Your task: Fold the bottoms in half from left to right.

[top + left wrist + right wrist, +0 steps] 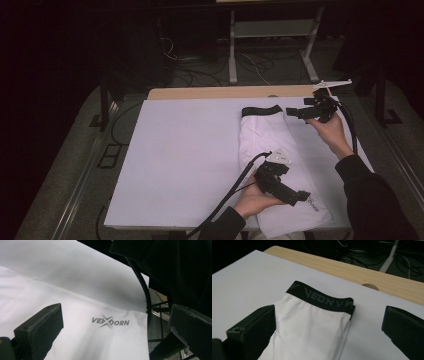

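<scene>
A folded white garment [272, 165] with a black waistband [262, 111] is laid on the right half of a white board [175, 160]. Its long axis runs from the far waistband towards the near edge, where its hem with a grey logo [110, 322] hangs slightly over. The left gripper [301, 196] is held just above the near end, beside the logo, jaws spread wide with nothing between them. The right gripper [291, 112] is held at the far end, just right of the waistband, pointing left at it, jaws also apart and empty. Each end is thus matched with its nearer gripper, the garment lying lengthwise between the two.
</scene>
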`<state>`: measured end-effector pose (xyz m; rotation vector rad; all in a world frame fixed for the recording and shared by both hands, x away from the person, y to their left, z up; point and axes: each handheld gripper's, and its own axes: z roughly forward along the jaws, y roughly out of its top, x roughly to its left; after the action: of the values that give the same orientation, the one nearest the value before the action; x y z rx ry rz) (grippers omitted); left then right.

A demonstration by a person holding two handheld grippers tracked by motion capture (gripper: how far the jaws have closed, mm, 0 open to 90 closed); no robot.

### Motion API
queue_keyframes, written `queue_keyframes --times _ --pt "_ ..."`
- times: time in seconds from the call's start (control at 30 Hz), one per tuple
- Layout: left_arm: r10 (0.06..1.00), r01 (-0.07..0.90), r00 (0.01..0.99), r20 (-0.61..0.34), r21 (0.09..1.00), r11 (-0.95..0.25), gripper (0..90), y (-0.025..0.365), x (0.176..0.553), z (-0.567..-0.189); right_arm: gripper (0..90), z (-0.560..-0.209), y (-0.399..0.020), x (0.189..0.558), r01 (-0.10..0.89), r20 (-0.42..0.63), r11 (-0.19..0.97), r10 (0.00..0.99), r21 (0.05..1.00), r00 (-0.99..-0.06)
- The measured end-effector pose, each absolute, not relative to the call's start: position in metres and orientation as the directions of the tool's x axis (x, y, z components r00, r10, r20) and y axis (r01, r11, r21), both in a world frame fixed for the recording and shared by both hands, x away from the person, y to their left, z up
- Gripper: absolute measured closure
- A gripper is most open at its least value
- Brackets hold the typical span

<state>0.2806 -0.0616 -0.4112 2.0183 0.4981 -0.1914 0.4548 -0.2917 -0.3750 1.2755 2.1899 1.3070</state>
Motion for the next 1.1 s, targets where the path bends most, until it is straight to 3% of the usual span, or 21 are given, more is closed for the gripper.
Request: queue_keyframes --times 1.1 --pt "0.352 0.382 0.904 -0.243 0.828 -0.411 0.0 -0.015 0.327 -0.391 0.0 -0.381 -0.298 0.436 0.554 0.205 0.18 0.802 0.813 -0.561"
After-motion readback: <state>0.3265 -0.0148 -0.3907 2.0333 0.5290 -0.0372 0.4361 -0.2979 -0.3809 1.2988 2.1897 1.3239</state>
